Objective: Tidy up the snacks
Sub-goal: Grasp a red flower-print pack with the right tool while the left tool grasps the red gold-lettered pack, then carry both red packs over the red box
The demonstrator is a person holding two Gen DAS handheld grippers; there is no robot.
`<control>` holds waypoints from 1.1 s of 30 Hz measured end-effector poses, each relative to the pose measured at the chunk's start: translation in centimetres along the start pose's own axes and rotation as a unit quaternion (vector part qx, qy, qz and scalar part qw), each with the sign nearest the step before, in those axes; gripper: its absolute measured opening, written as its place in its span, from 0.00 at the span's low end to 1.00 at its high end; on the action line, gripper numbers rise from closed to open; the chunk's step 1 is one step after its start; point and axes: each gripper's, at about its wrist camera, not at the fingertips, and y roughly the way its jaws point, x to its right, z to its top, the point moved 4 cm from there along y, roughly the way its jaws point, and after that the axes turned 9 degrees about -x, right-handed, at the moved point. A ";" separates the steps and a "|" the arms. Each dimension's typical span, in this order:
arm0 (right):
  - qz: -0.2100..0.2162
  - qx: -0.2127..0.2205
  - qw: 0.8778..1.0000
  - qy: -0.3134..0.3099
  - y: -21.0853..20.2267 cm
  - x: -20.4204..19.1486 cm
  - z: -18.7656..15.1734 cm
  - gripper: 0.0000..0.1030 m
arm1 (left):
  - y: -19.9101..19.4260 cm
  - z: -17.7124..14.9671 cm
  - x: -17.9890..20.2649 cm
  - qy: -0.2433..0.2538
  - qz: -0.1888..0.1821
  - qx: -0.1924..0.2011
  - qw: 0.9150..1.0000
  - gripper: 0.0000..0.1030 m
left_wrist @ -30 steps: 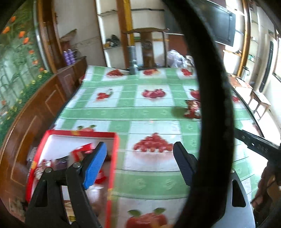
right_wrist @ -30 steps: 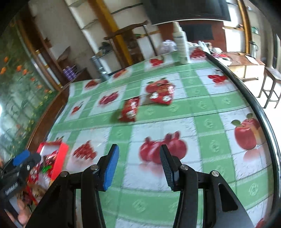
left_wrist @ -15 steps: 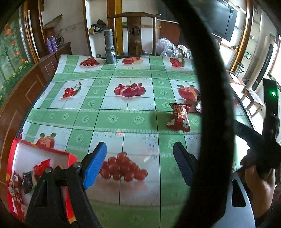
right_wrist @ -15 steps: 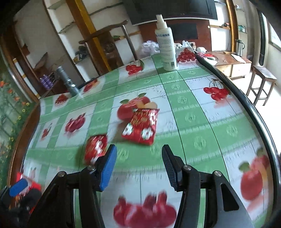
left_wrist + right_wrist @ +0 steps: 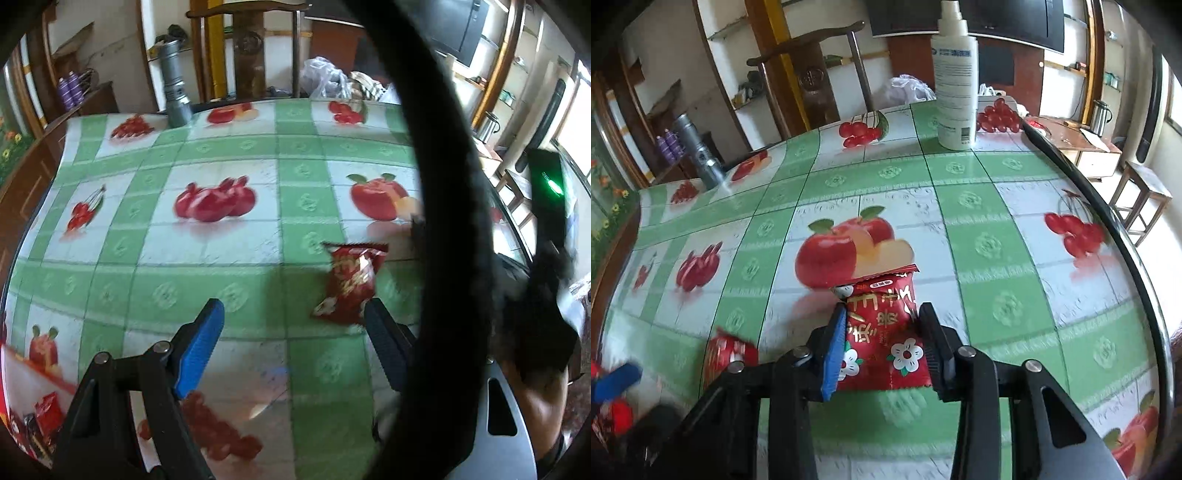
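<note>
- Right wrist view: right tool (image 5: pixel 882 338) straddles a red snack packet (image 5: pixel 882 332) lying flat on the counter (image 5: pixel 997 229); jaws closing, packet between them, pads at its side edges, grip not seated yet.
- Packet's long axis runs near-to-far, in line with the fingers, so they pinch across its short width.
- Left wrist view: left tool (image 5: pixel 295 343) is open and empty; second packet (image 5: pixel 349 282) lies just beyond its right finger, off centre, long axis also near-to-far.
- Red box (image 5: pixel 22 373) sits near-left, so the left tool looks nearer to it.
</note>
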 end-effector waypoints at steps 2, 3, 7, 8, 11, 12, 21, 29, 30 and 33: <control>-0.001 0.011 1.000 -0.005 -1.4 0.7 -0.9 0.28 | 0.7 0.6 1.0 0.009 0.004 -0.003 1.000 0.76; 0.005 0.011 1.000 -0.001 -1.8 0.9 -1.1 0.28 | 1.2 0.8 1.5 0.013 0.003 -0.007 1.000 0.76; 0.029 0.012 0.999 0.018 -3.3 2.5 -2.4 0.24 | 3.0 1.5 3.1 0.025 0.008 -0.021 0.999 0.76; 0.033 0.012 0.999 0.023 -3.7 2.8 -2.8 0.24 | 3.5 1.6 3.5 0.028 0.012 -0.024 0.999 0.76; 0.047 0.012 0.998 0.038 -4.7 3.6 -3.6 0.24 | 4.9 1.7 4.2 0.037 0.021 -0.035 0.998 0.62; 0.054 0.012 0.998 0.042 -5.1 3.7 -3.8 0.24 | 5.3 1.6 4.2 0.036 0.022 -0.040 0.998 0.44; 0.105 0.045 0.993 0.032 -10.7 2.4 -7.4 0.24 | 1.2 -2.0 3.4 0.038 0.020 -0.009 0.999 0.32; 0.154 0.046 0.987 -0.002 -13.6 -1.0 -11.9 0.24 | -6.4 -8.7 0.0 0.005 0.040 0.040 0.998 0.32; 0.158 0.044 0.986 -0.007 -13.8 -1.5 -12.3 0.24 | -7.0 -9.4 -0.3 0.001 0.043 0.045 0.998 0.32; 0.172 0.042 0.984 -0.019 -14.6 -2.7 -13.9 0.24 | -9.3 -11.5 -1.3 -0.008 0.062 0.065 0.996 0.32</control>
